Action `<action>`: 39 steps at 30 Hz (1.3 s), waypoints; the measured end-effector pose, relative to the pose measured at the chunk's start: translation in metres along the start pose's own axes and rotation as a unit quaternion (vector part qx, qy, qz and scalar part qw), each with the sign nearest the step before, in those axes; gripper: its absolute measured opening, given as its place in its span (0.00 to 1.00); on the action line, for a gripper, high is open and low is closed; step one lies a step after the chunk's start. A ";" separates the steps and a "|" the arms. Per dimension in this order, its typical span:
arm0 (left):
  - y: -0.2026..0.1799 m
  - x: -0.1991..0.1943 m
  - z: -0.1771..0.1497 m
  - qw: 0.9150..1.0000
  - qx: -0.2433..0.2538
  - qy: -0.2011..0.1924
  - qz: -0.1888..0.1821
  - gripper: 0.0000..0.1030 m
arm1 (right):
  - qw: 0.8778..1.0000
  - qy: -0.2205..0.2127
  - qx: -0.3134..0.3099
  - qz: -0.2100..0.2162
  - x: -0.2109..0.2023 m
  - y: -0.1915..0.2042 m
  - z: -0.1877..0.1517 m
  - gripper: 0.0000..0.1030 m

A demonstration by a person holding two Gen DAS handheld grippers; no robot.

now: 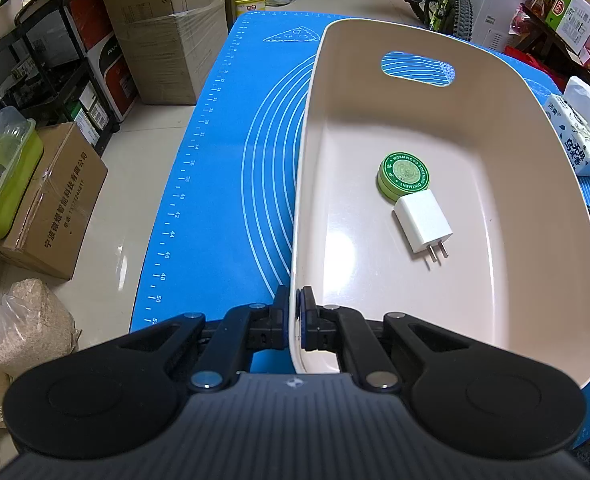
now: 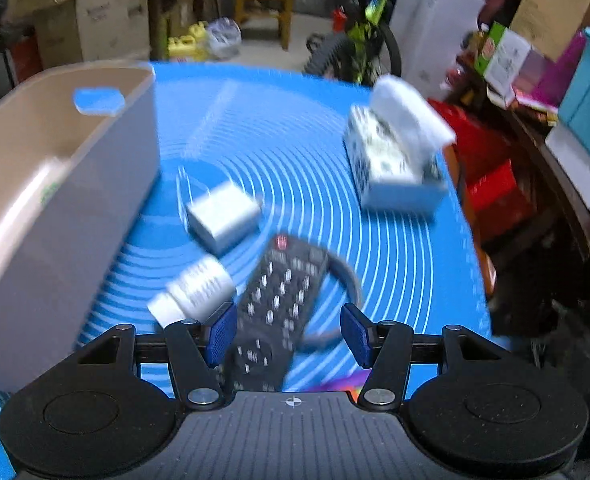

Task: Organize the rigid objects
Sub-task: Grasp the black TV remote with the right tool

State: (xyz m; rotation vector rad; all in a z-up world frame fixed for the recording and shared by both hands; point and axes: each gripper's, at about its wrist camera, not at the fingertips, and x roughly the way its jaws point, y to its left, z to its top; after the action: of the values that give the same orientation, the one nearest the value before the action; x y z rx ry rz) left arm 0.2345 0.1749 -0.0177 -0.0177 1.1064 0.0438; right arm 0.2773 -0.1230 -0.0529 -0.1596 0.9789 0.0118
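the left gripper is clamped shut on the near rim of the beige bin, one pad outside the wall and one inside, most likely to keep the bin from sliding on the blue mat while things are dropped in. two items already lie on the bin floor: a round green ointment tin and, touching it at its 5 o'clock, a white plug charger with its prongs pointing toward the camera.

the right wrist view is blurred. the right gripper has its jaws partly open with nothing pressed between the pads; the black remote lies on the surface below the gap, nearer the left pad, so it looks like the next thing to be picked up. at the remote's 10 o'clock lies a small white bottle on its side, and beyond it a second white charger block, both just beside the bin's outer wall. a tissue pack sits well apart at 2 o'clock. a grey cable curls beside the remote and could snag during a lift.
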 end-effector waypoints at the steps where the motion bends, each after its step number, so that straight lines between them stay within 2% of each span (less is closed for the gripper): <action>1: 0.000 0.000 0.000 1.000 0.000 0.000 0.000 0.07 | 1.000 0.004 0.002 0.001 0.004 0.001 -0.003 0.64; 10: 0.000 0.000 0.000 1.000 0.000 0.000 0.000 0.07 | 0.999 0.018 0.034 0.012 0.020 0.005 -0.004 0.68; 19: -0.001 0.000 -0.001 1.000 0.000 0.000 0.000 0.07 | 0.998 0.039 0.057 0.003 0.039 0.008 -0.006 0.68; 21: -0.001 0.000 -0.001 1.000 0.000 0.000 0.000 0.07 | 0.996 0.044 0.075 0.012 0.044 0.005 -0.008 0.66; 22: -0.001 0.000 -0.001 1.000 0.000 0.000 0.000 0.07 | 0.995 0.045 0.084 0.017 0.045 0.003 -0.008 0.62; 23: -0.001 0.000 -0.001 1.000 0.000 0.000 0.000 0.07 | 0.995 0.043 0.092 0.021 0.045 0.002 -0.009 0.57; 28: -0.002 0.000 -0.001 1.000 -0.001 0.000 -0.001 0.07 | 0.994 0.036 0.102 0.017 0.042 0.002 -0.011 0.54; 39: -0.002 0.000 -0.001 1.000 -0.001 0.000 -0.002 0.07 | 0.992 -0.014 0.123 0.006 0.016 -0.012 -0.014 0.53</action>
State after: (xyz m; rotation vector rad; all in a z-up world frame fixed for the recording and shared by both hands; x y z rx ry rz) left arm 0.2341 0.1727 -0.0183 -0.0211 1.1067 0.0419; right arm 0.2759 -0.1378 -0.0722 0.0732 0.9454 -0.0962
